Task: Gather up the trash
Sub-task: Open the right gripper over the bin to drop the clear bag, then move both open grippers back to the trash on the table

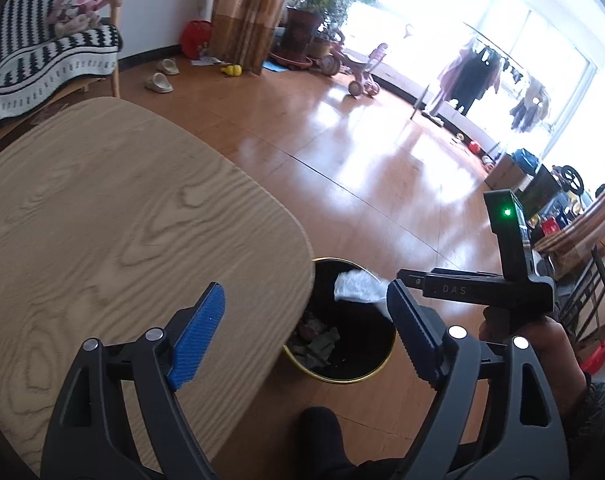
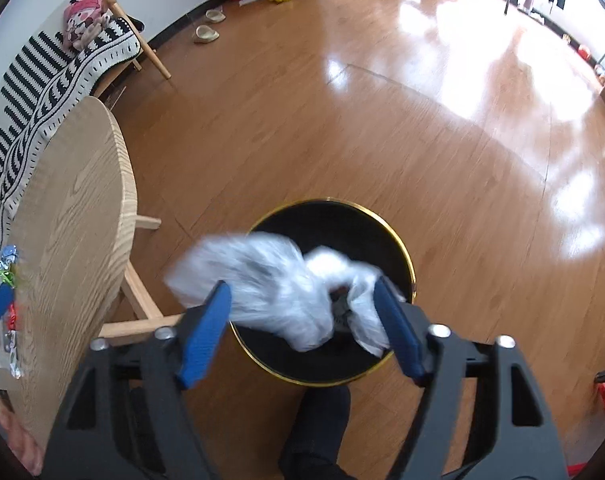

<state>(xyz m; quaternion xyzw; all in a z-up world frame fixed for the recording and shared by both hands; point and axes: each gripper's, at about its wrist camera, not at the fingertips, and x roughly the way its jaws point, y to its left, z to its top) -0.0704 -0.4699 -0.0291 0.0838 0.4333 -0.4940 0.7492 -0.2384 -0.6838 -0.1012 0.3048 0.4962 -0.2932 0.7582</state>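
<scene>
Your right gripper (image 2: 302, 320) stands wide above the black bin (image 2: 398, 240) so the crumpled white plastic (image 2: 278, 280) falls in, while your left gripper (image 1: 306, 316), also wide and empty, hangs beside the bin.

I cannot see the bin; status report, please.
Both grippers open: left gripper empty, right gripper over black bin. White plastic bag blurred, above bin mouth. Nothing blocking.
</scene>
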